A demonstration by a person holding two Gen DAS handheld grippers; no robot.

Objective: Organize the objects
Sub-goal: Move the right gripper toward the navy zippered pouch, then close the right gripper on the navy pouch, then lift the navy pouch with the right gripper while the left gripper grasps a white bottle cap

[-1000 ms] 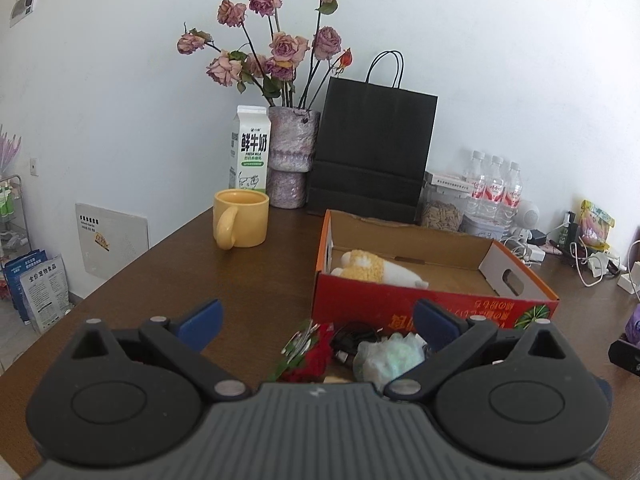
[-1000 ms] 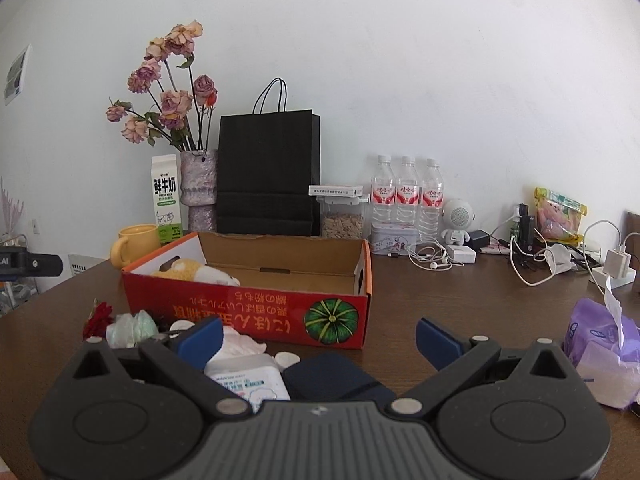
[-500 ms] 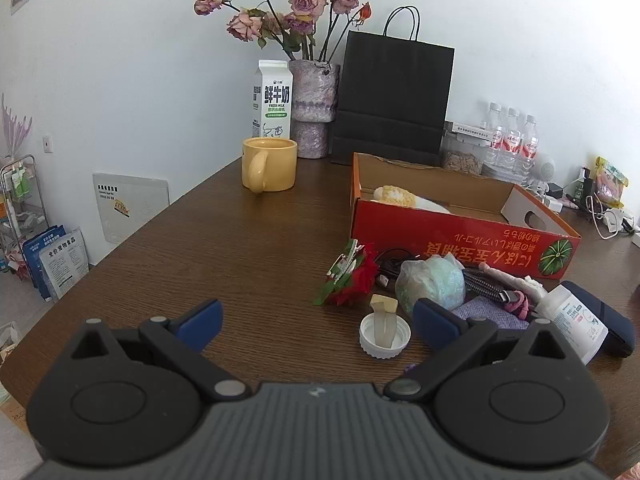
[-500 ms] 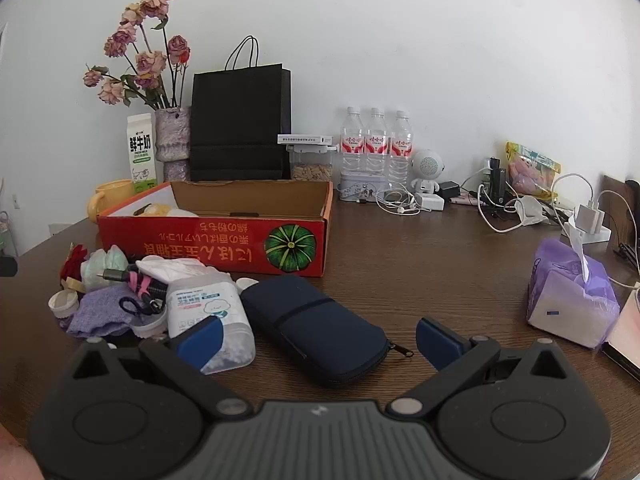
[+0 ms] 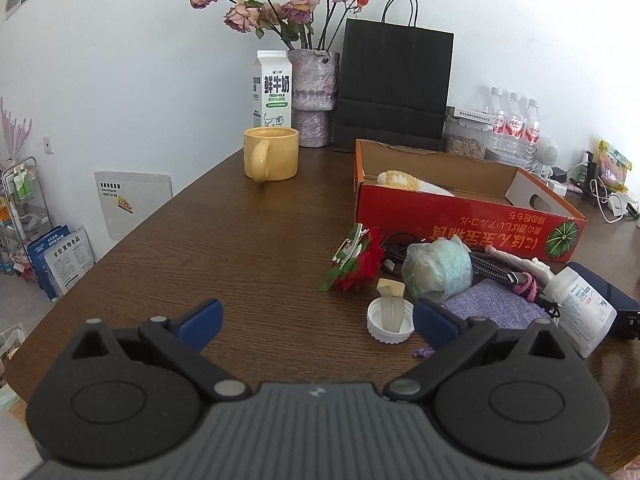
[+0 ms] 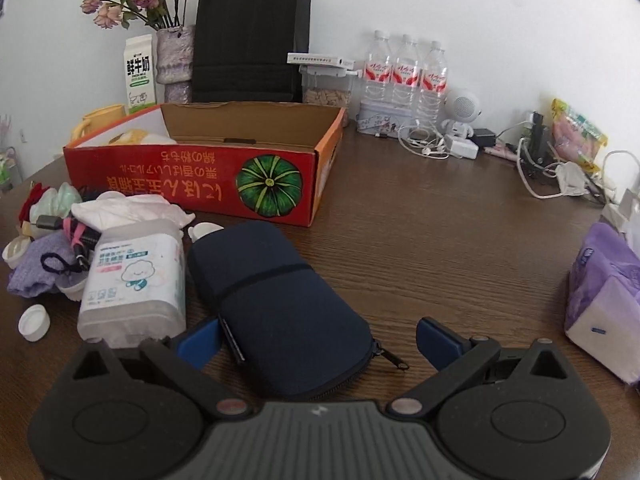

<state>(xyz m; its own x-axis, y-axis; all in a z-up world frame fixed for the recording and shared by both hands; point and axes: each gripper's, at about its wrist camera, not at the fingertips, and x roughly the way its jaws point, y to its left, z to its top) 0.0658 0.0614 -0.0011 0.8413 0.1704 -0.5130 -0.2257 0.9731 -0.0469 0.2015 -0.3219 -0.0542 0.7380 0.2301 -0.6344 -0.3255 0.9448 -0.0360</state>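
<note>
A red cardboard box (image 5: 460,216) (image 6: 192,176) stands on the brown table with a yellow-white plush (image 5: 404,180) inside. In front of it lies a pile: a red flower (image 5: 360,260), a bagged green bundle (image 5: 436,268), a white cap (image 5: 390,320), a purple cloth (image 5: 492,308), a wipes pack (image 6: 136,272) and a dark blue pouch (image 6: 276,300). My left gripper (image 5: 316,320) is open and empty, left of the cap. My right gripper (image 6: 316,340) is open and empty over the pouch's near end.
A yellow mug (image 5: 272,158), a milk carton (image 5: 272,88), a vase of roses (image 5: 312,92) and a black paper bag (image 5: 394,88) stand at the back. Water bottles (image 6: 404,76), chargers and cables (image 6: 536,160) line the wall. A purple tissue pack (image 6: 604,300) lies right.
Both grippers have pulled back from the box and tilted down, so the pile in front of it now shows in full. Both stay open and empty.
</note>
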